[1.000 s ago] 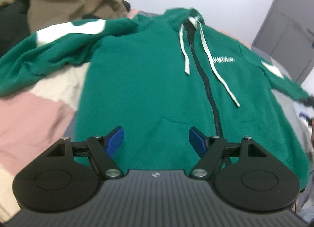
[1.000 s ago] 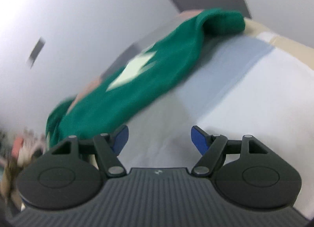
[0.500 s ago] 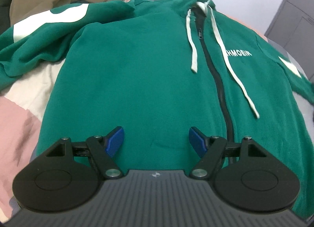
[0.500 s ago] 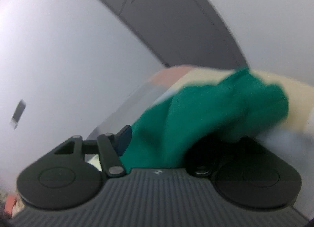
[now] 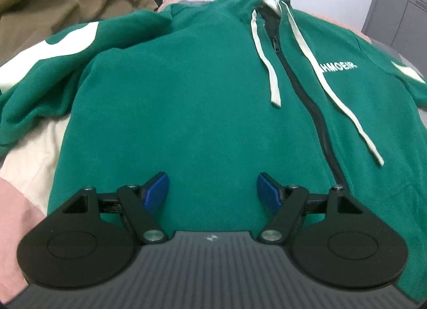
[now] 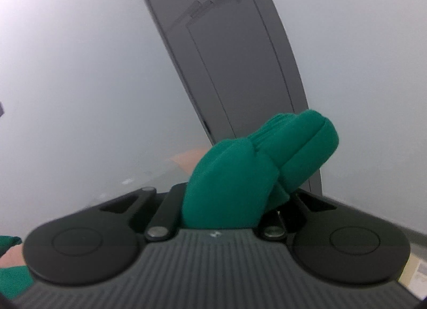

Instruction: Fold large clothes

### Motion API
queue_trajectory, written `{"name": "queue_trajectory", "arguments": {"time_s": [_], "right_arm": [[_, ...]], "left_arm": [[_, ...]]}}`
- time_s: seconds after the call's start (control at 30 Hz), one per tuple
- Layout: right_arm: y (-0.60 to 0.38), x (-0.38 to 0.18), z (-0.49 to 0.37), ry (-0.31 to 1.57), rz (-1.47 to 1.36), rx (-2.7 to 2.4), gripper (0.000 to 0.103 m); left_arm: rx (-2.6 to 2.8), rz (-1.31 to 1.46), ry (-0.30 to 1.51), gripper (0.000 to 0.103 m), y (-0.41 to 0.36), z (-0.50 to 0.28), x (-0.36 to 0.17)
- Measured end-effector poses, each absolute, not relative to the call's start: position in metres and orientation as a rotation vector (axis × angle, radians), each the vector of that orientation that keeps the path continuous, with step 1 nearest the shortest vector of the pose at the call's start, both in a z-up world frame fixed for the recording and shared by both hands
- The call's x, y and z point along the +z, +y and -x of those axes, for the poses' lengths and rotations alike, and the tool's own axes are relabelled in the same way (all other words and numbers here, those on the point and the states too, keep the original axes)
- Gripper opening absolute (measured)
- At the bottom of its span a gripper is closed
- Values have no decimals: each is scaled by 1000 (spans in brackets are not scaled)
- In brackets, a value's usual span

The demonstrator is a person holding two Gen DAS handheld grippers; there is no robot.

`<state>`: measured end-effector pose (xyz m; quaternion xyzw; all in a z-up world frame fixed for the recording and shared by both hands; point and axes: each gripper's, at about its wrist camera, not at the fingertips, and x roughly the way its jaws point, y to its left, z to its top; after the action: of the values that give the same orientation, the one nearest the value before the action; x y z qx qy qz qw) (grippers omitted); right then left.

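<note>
Hoodie (image 5: pixel 186 111) lies face-up and zipped on the bed, and its cuff (image 6: pixel 240 175) is now pinched: the right gripper (image 6: pixel 226 215) has just clamped on it, so the sleeve fold can start. Left gripper (image 5: pixel 212 191) hovers, jaws spread, over the hem.

One green hoodie (image 5: pixel 186 111) lies spread out front side up, with one dark zipper (image 5: pixel 315 111), two white drawstrings (image 5: pixel 269 68) and one white chest logo (image 5: pixel 337 66). One brown garment (image 5: pixel 53 2) is heaped behind it. There is one patchwork bed cover (image 5: pixel 24 165), one grey door (image 6: pixel 234 50) and two tongs (image 5: pixel 210 189) (image 6: pixel 221 202).
</note>
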<state>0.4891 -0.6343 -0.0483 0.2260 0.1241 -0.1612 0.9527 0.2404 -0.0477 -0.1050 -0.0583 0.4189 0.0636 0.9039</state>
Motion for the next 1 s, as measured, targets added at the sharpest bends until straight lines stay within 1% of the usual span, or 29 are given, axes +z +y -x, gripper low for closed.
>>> {"name": "queue_trajectory", "arguments": {"time_s": [0.1,0.3,0.43,0.53,0.63,0.73,0.9,1.0], "right_arm": [[-606,-15,-476,195,-325,-279,12],[-512,83,-438,104,-75,-105,12],[-450,145,-382,26,82,17,12],[-395,179,-351,-24,188,87,12],[-349,194,-318,-62,270,144,12],[-289,194,-269,-103,327,207,12],[-221,169,-219,-100,416,295,12],[-186,145,-207,-53,463,347,13]], "left_arm": [[125,154,847,78,-43,-237,-100],[112,177,759,78,-41,-217,-76],[109,166,685,78,-36,-190,-59],[110,190,647,78,-25,-168,-52],[100,265,613,78,-9,-149,-45],[62,380,568,78,8,-135,-34],[51,391,503,78,23,-109,-27],[44,429,484,78,35,-97,-28]]}}
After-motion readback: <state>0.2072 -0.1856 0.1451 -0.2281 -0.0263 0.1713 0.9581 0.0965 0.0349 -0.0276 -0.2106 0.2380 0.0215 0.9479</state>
